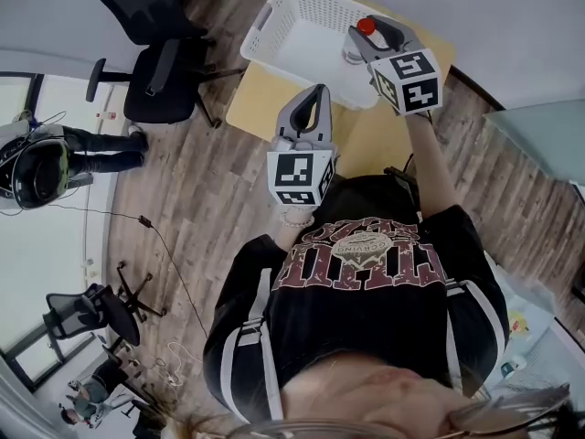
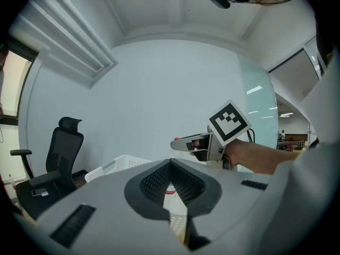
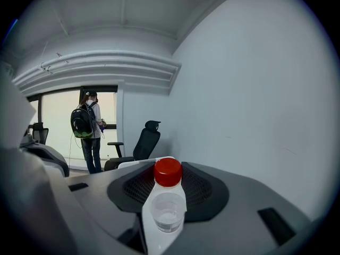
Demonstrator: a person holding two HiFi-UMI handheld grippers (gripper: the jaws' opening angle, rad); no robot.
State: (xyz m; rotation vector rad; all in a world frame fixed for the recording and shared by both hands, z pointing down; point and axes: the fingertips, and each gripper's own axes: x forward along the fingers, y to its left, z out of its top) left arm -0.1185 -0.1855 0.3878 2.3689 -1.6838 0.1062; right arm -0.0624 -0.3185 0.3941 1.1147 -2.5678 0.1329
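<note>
Right hand-held gripper point(image 3: 169, 168) is clamped on a clear bottle point(image 3: 166, 209). The bottle's long axis runs along the jaws, with the red cap point(image 3: 168, 172) pointing forward at the tips, over the white basket point(image 1: 274, 27). Left hand-held gripper point(image 2: 171, 163): jaws together, empty, above the tabletop point(image 1: 254, 101).

The right gripper point(image 1: 364, 37) holds a red-capped bottle point(image 1: 366, 26) above the white basket point(image 1: 274, 12) on the worktop point(image 1: 254, 108); the left gripper point(image 1: 318, 97) hangs nearby.

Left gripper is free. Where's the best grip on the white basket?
Probably the rim of the white basket at its short end wall, nearest the left gripper. Come from above, one jaw inside, one outside: the wall stands upright and thin, and the rim is open there.
</note>
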